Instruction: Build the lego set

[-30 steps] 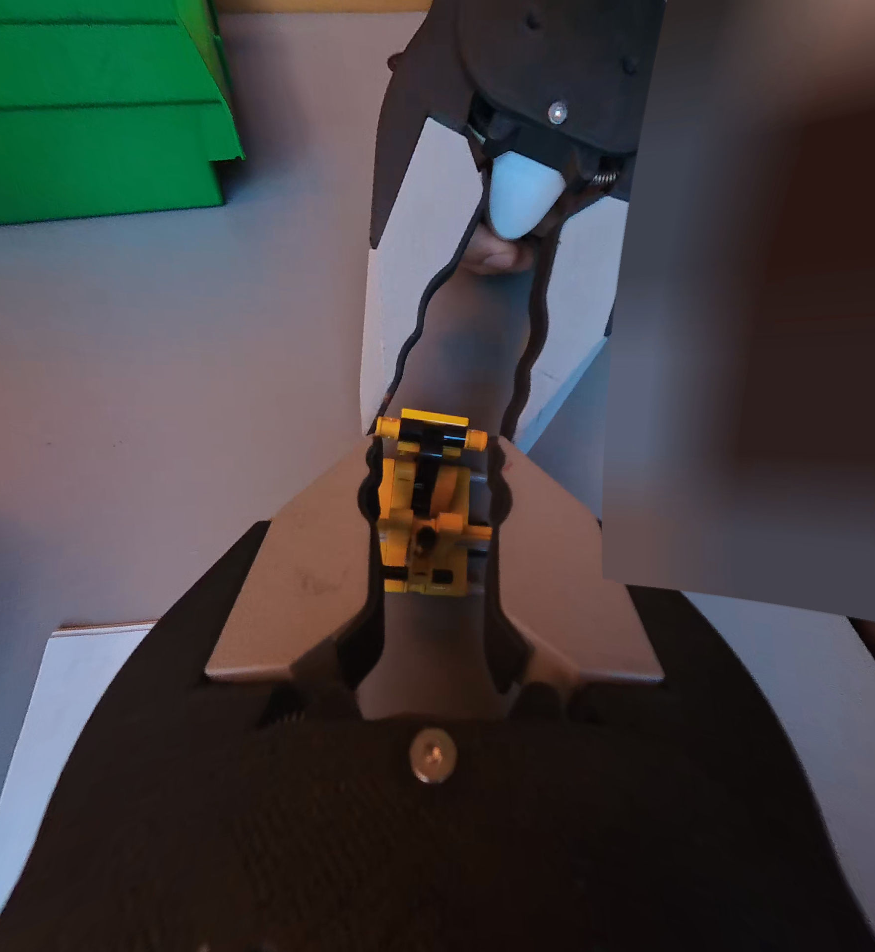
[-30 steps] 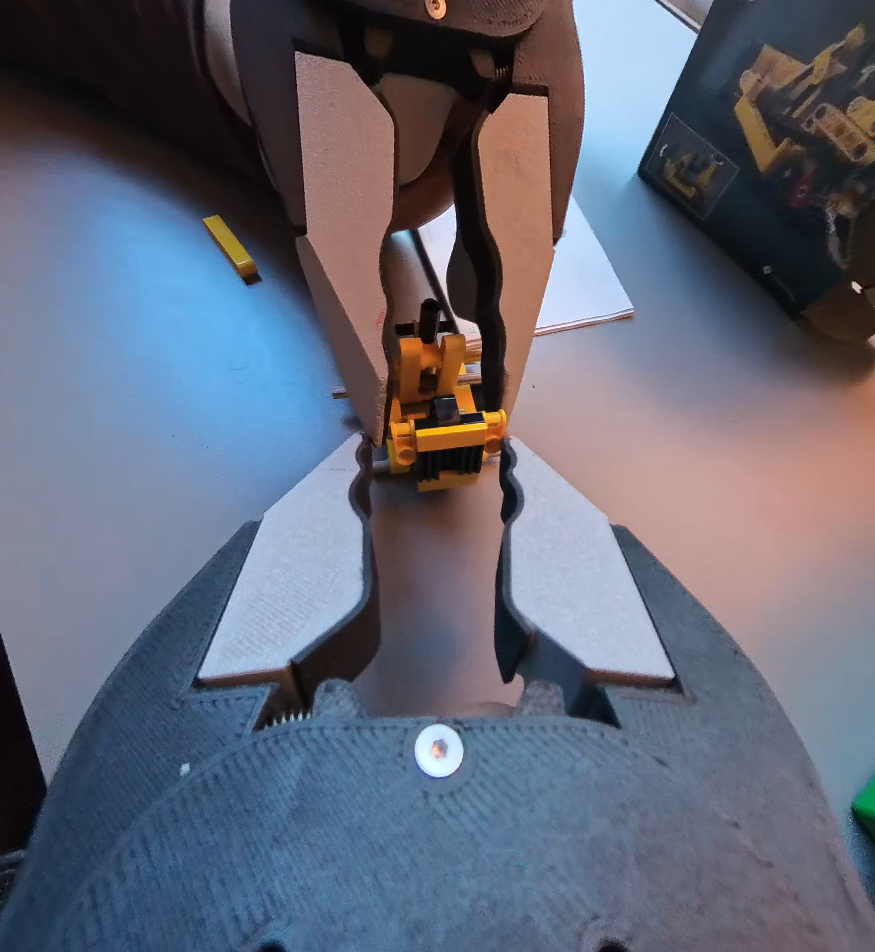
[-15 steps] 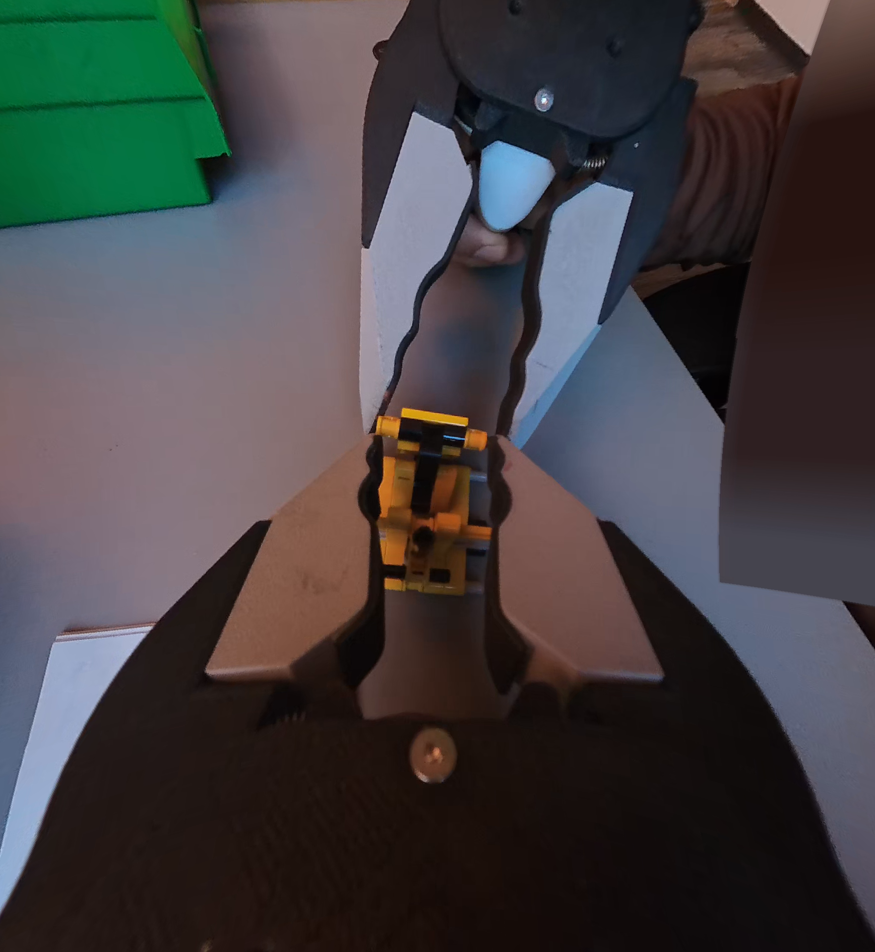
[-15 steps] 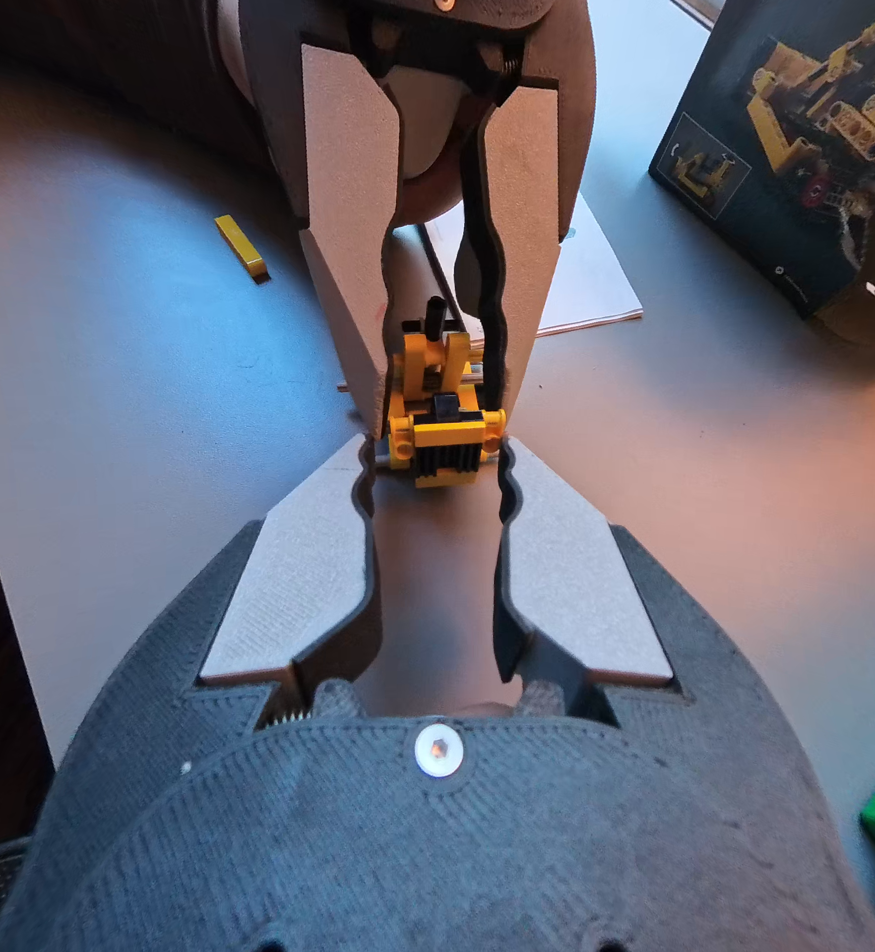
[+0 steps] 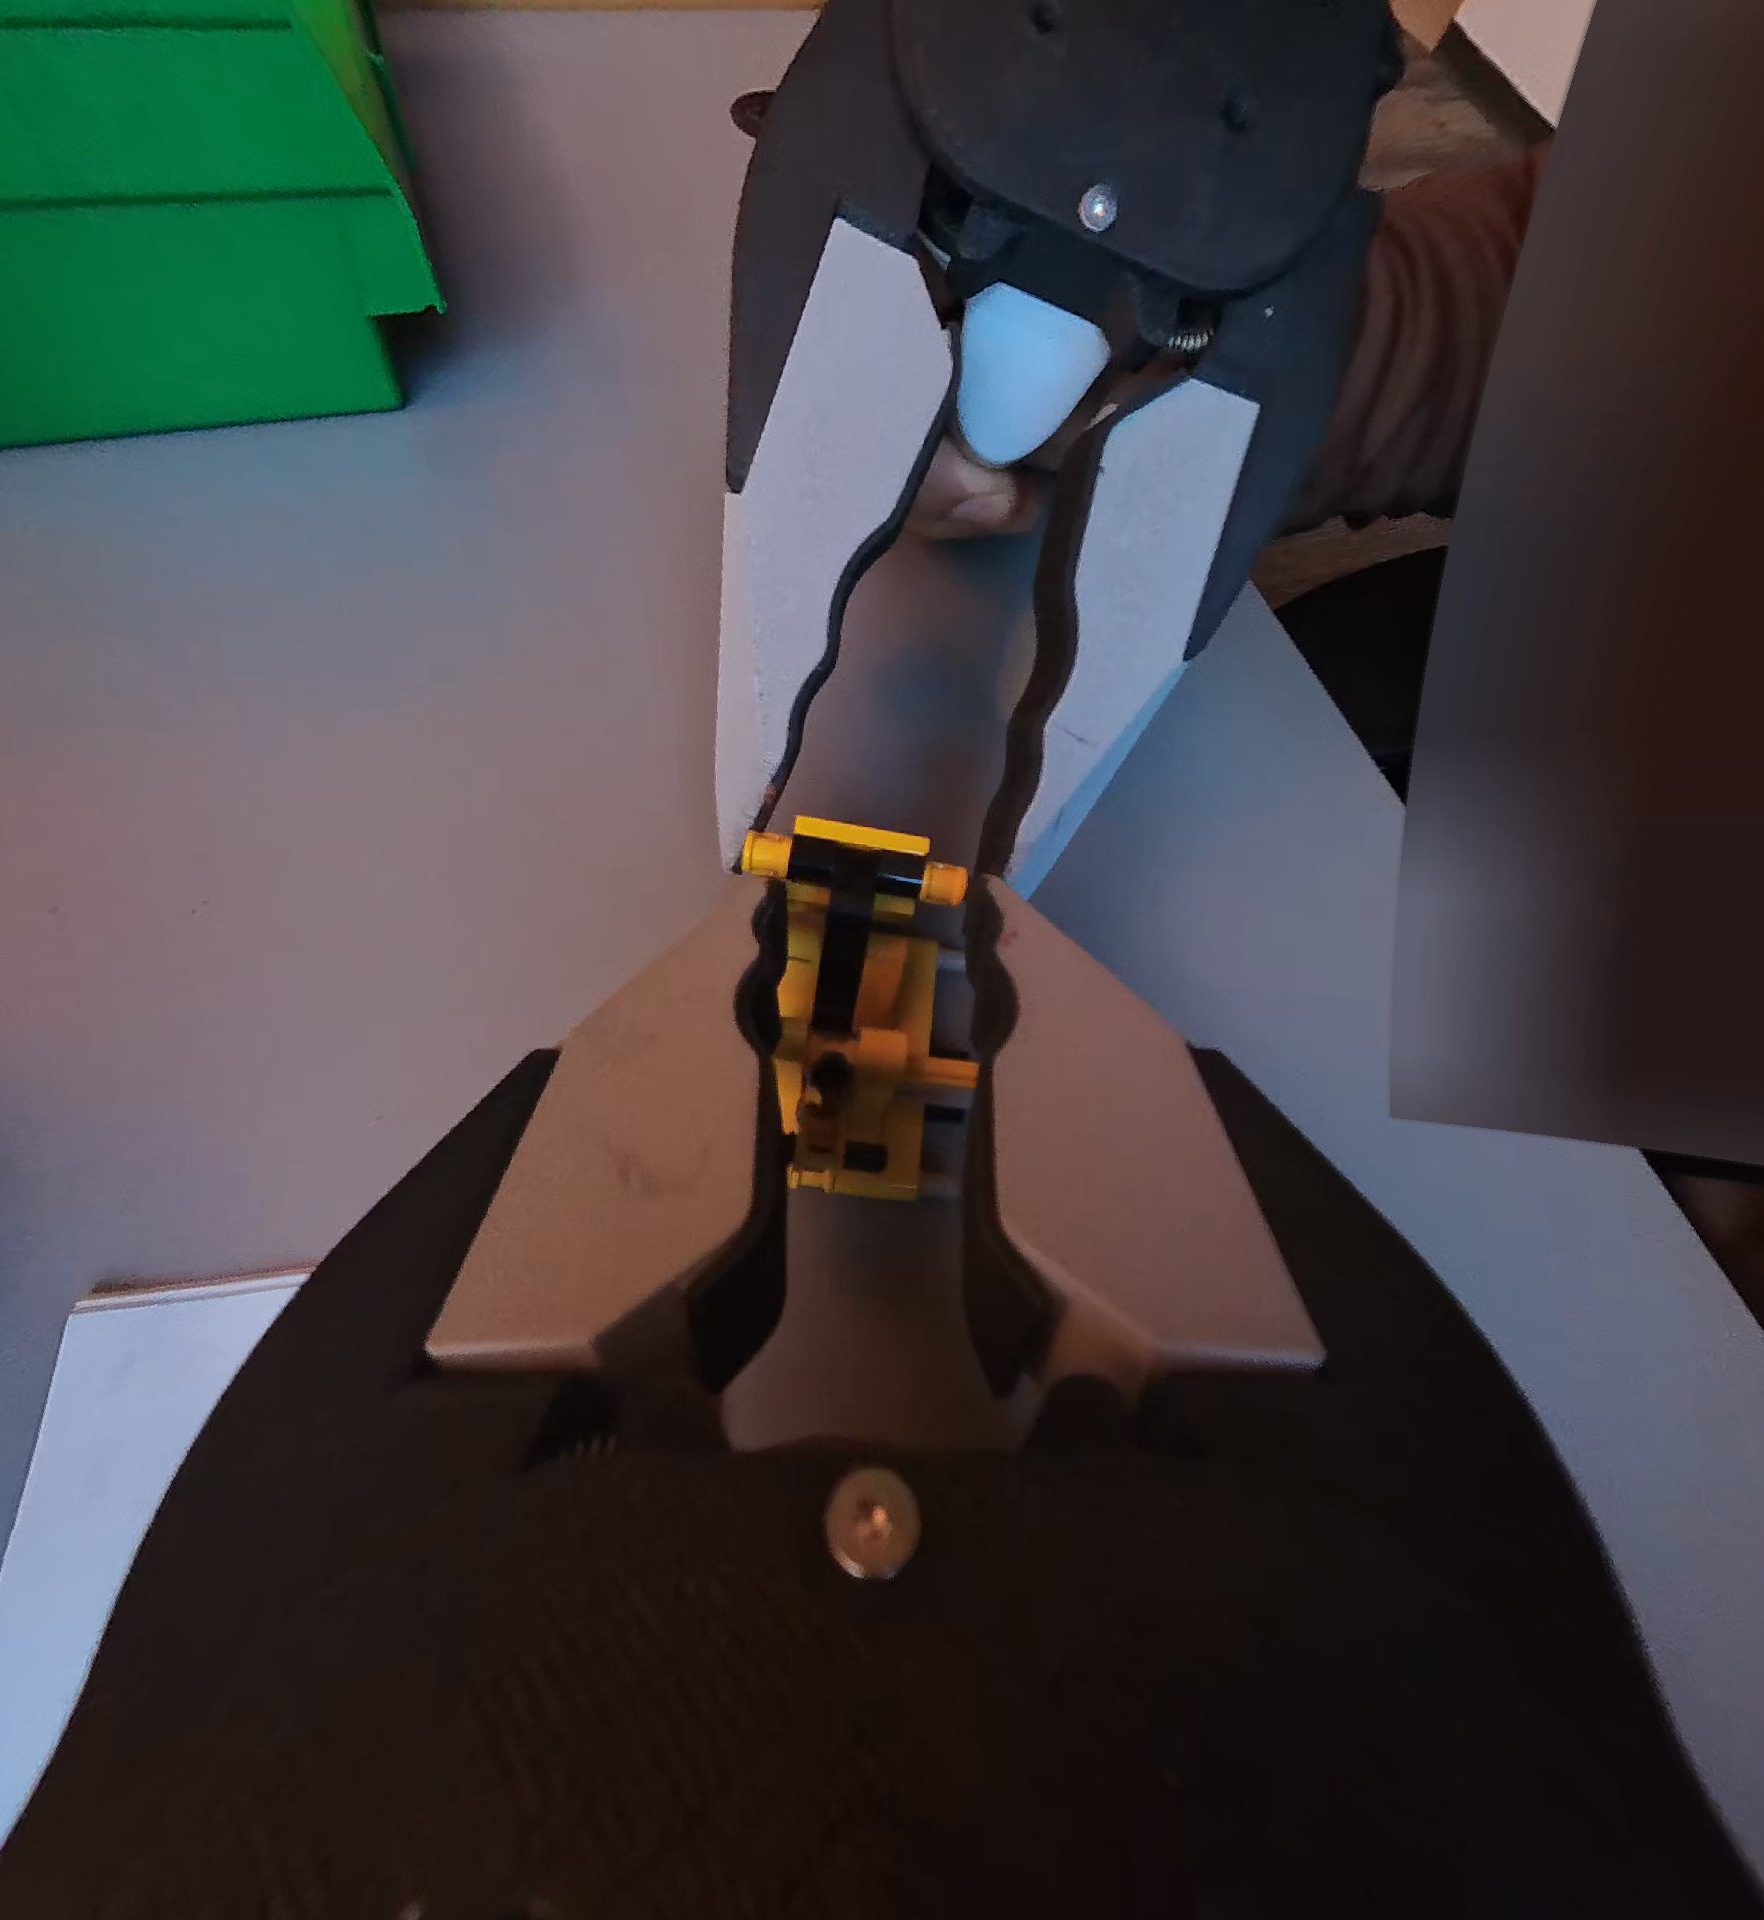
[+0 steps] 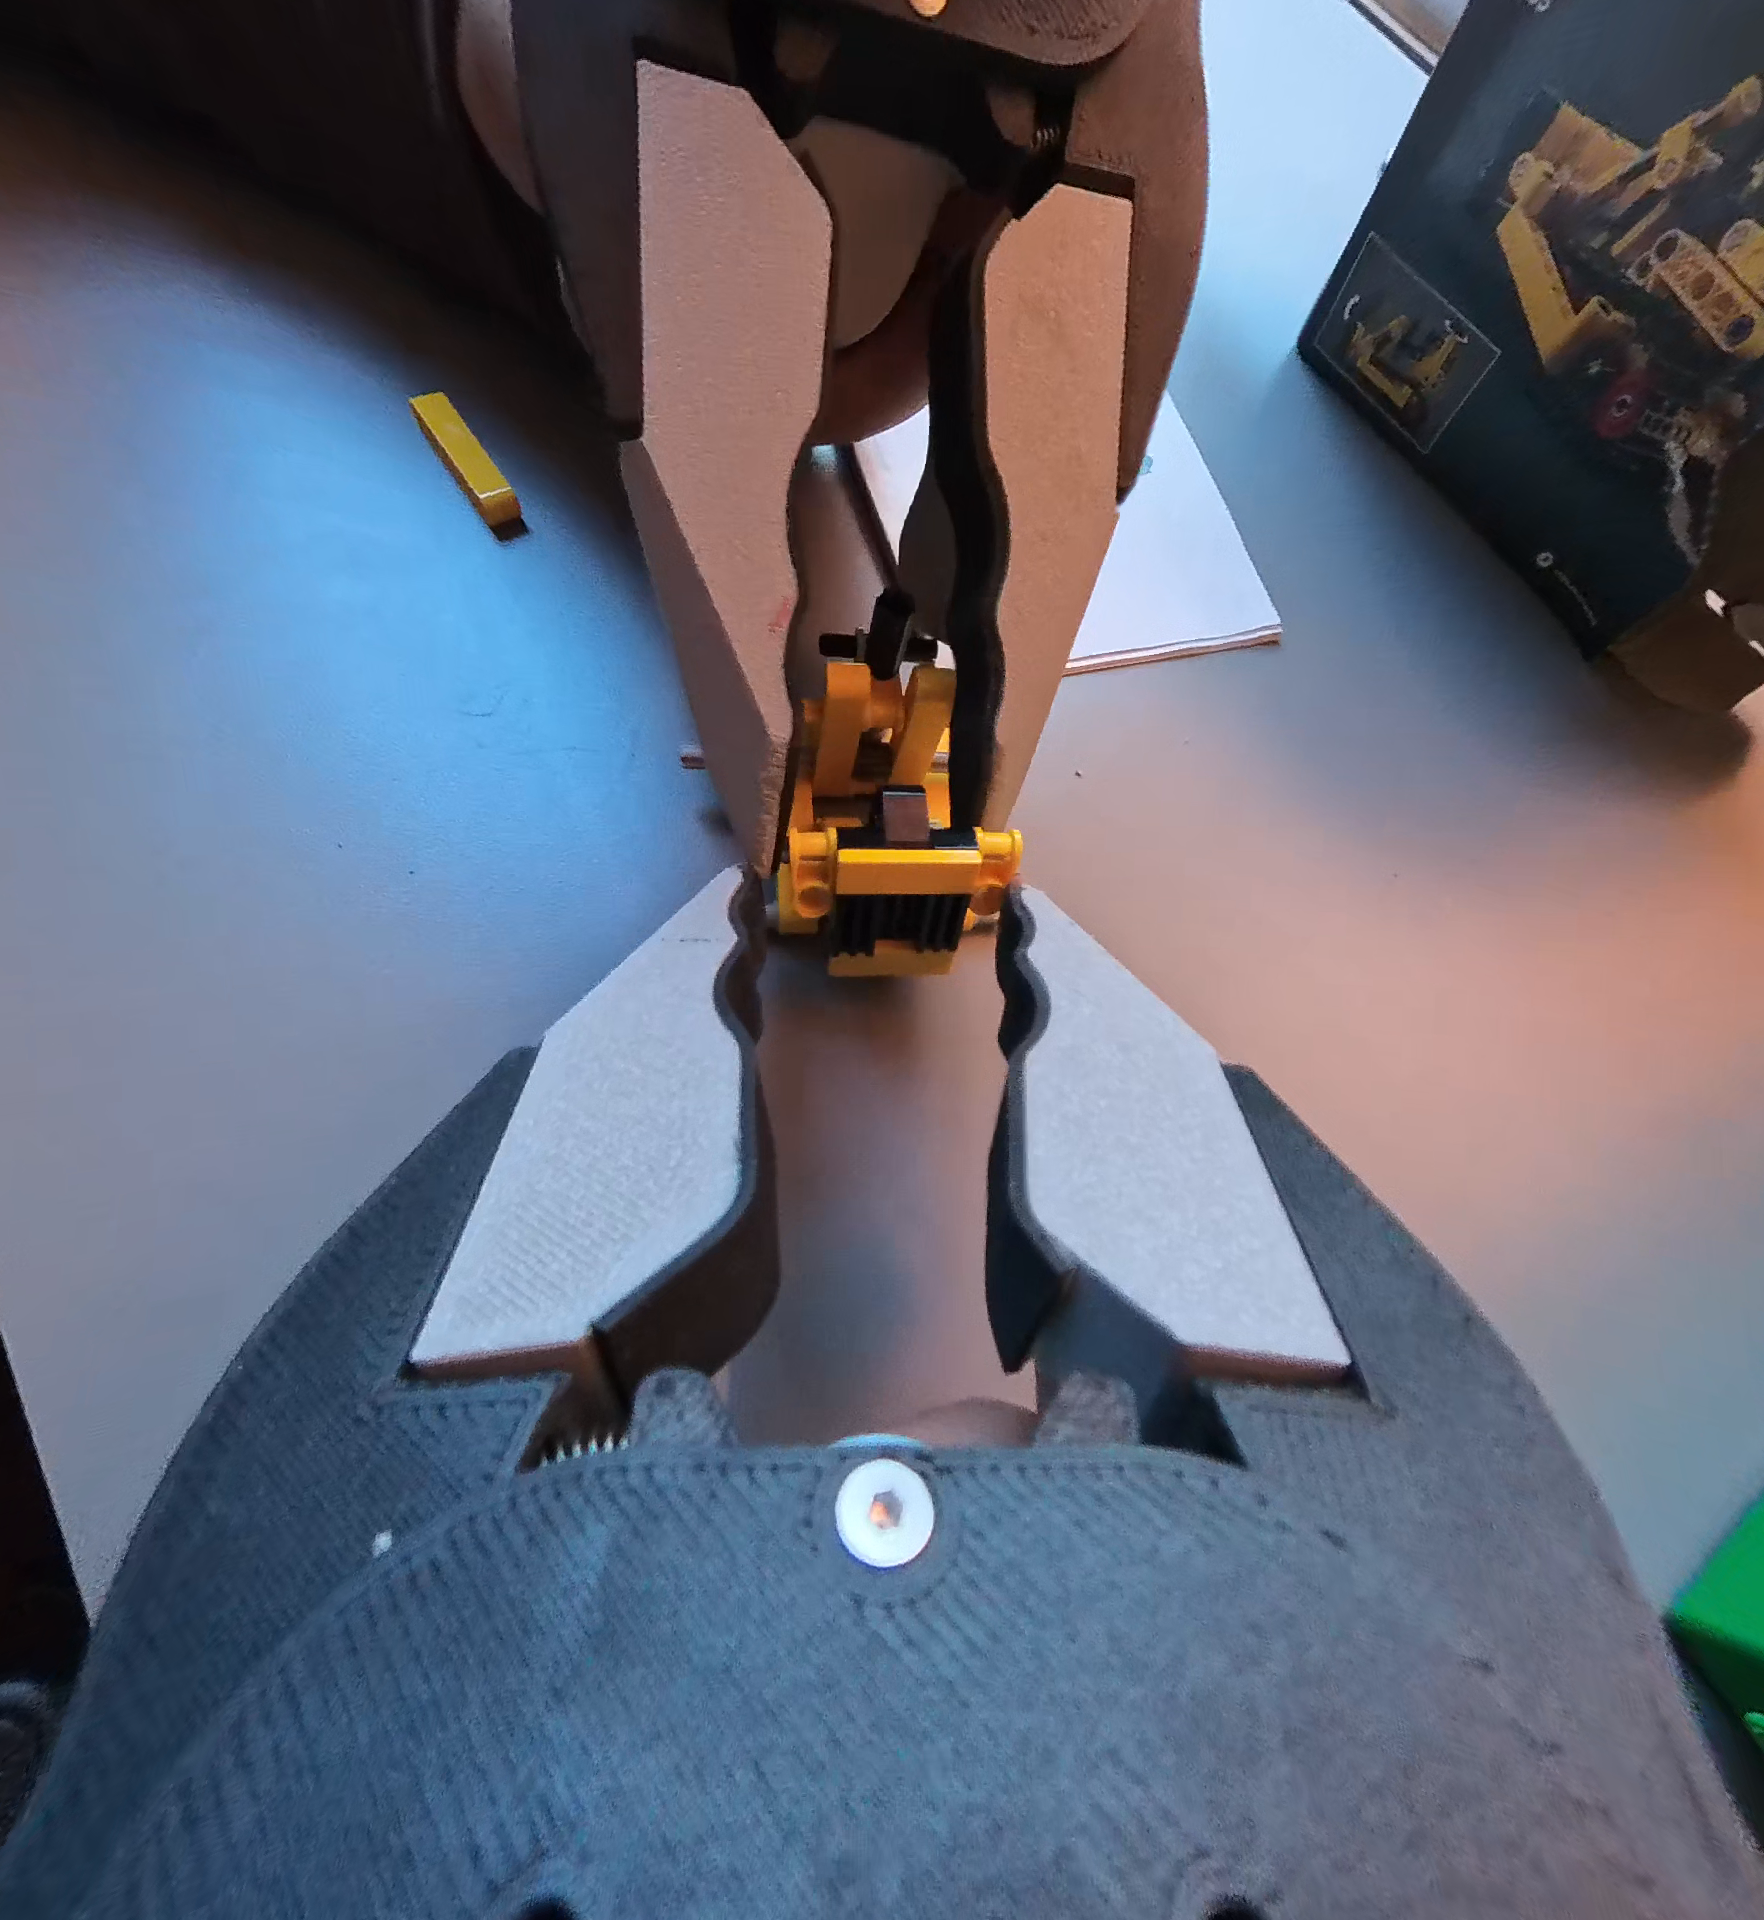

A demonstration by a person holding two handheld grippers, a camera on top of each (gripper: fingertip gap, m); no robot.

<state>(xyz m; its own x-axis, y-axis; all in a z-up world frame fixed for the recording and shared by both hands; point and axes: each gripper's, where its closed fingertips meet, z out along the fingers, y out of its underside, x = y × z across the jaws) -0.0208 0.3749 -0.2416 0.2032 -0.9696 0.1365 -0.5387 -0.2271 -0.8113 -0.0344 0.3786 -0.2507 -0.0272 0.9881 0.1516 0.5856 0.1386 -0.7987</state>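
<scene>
Little changed from a moment ago: left gripper [image 5: 873, 1029] clamped on yellow-black Lego assembly [image 5: 862, 1023]; right gripper [image 6: 883, 914], at twelve o'clock, half-spread at its grille, unclamped. Handover pending.

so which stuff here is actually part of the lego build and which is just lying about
In the job:
- yellow and black lego model, gripped by the left tool
- right tool, open at the model's front end
- loose yellow brick on the table
- lego set box

Lying about:
- green box
- white paper
</scene>
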